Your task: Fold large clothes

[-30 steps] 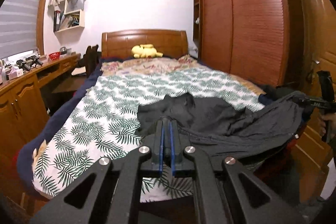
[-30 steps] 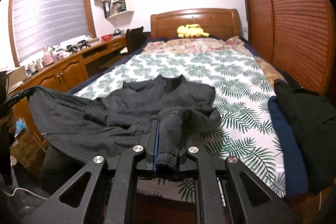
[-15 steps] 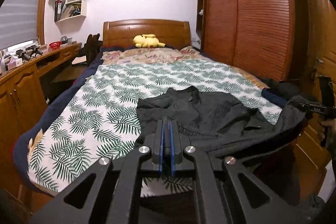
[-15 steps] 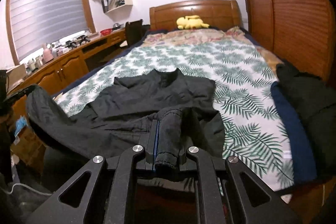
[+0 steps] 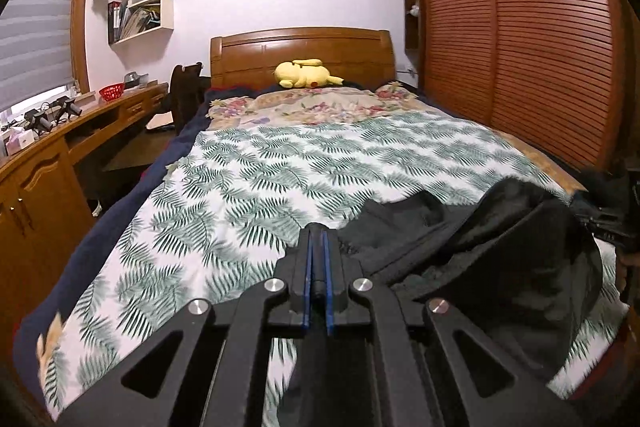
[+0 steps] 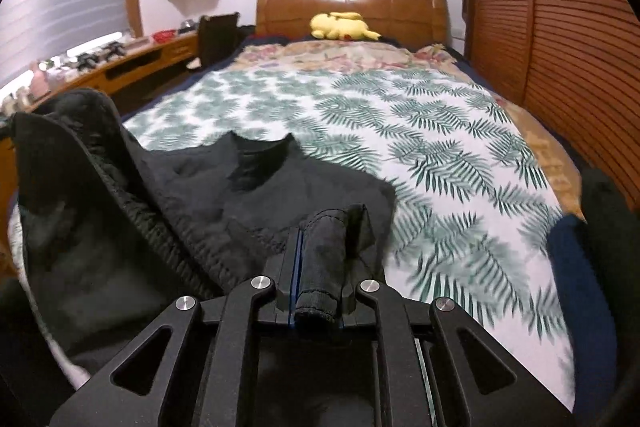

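- Black jacket (image 6: 280, 195) lies on the near end of the bed (image 5: 280, 163), collar toward the headboard (image 5: 300, 51), over a white cover with a green leaf print (image 6: 460, 155).
- Right gripper (image 6: 318, 259): jaws pinching a thick roll of the jacket's hem or cuff; the fabric fills the gap between the blue pads and pokes out the back end.
- Left gripper (image 5: 318, 259): jaws pressed together, blue pads nearly touching. A thin dark strip sits between them and the jacket's edge runs off to the right from the tips; looks like a pinch on a thin layer of the jacket.
- Between the two grippers the jacket hangs as a raised fold, its dark lining facing the cameras, lifted off the bed on the near side.
- In the left wrist view the right gripper shows at the far right edge with part of a hand (image 5: 628, 263) below it.
- Yellow plush toy (image 5: 306, 73) lies at the headboard, well apart from the jacket.
- Second dark garment (image 6: 612, 239) lies on the right edge of the bed by the wardrobe doors (image 5: 520, 27).
- Wooden counter (image 5: 48, 143) runs along the window side, holding a red basket (image 5: 112, 91) and small clutter.
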Demonstrator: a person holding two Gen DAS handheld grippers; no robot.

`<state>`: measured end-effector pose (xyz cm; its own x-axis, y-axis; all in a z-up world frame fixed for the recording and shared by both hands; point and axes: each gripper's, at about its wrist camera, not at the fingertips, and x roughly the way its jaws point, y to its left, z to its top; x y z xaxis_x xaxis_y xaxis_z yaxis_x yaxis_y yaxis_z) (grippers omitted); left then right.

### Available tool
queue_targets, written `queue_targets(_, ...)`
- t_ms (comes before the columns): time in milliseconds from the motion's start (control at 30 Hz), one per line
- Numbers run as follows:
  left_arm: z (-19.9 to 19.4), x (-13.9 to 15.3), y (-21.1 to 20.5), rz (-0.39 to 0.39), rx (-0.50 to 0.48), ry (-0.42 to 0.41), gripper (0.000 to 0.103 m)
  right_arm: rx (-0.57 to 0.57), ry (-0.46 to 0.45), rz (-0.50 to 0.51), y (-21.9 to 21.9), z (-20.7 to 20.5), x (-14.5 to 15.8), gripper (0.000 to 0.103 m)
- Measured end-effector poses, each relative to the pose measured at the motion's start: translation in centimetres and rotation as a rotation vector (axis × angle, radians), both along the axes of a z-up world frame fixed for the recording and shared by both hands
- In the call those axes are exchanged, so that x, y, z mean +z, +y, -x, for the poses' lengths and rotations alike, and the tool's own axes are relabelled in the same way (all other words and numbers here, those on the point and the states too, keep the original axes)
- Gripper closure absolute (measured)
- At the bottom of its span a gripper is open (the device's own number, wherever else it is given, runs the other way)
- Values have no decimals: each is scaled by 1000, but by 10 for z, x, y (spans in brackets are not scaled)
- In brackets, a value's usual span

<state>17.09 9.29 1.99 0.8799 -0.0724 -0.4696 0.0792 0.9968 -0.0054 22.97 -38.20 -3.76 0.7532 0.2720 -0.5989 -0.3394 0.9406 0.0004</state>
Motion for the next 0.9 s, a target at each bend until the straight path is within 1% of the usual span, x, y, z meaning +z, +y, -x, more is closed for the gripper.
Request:
queue_targets(67, -29, -4, 1, 6, 15, 0, 100, -19, -3, 22, 2, -26, -2, 93)
queue_targets(133, -53, -10, -1, 11, 16, 19, 100, -30, -9, 34, 5, -57, -3, 93)
queue_targets(233, -91, -21, -5, -6, 44, 30, 100, -54, -20, 45, 8, -95, -5, 93)
queue_targets(300, -105, -25, -6, 10, 49, 26, 100, -72, -15, 47, 9, -122, -10, 93)
queue_targets(400, -126, -29, -5, 44, 47, 34, 99, -97, -7, 57, 11, -148, -15, 93)
queue_targets(467, -140, -29, -6, 48, 25, 43, 99, -120, -15, 53, 11, -164, -14, 93)
queue_targets(533, -146, -30, -7, 47, 26, 50, 98, -144, -24, 40, 12, -179, -14, 93)
queue_targets(600, -150, -35, -6, 51, 19, 64, 98, -155, -8, 35, 14, -191, -18, 93)
queue_targets(700, -146, -40, -8, 15, 19, 66, 97, -169, 28, 60, 20, -201, -28, 93)
queue_targets(733, -144, -40, -8, 6, 15, 63, 95, -171, 35, 75, 22, -202, -32, 93)
queue_targets(800, -137, -42, -7, 13, -1, 63, 91, -173, 48, 92, 24, -204, -38, 90)
queue_targets(867, -131, -46, -6, 28, -29, 76, 86, -174, 62, 90, 25, -204, -39, 85)
queue_targets(900, -130, -48, -7, 27, -40, 83, 85, -170, 64, 90, 25, -203, -38, 83)
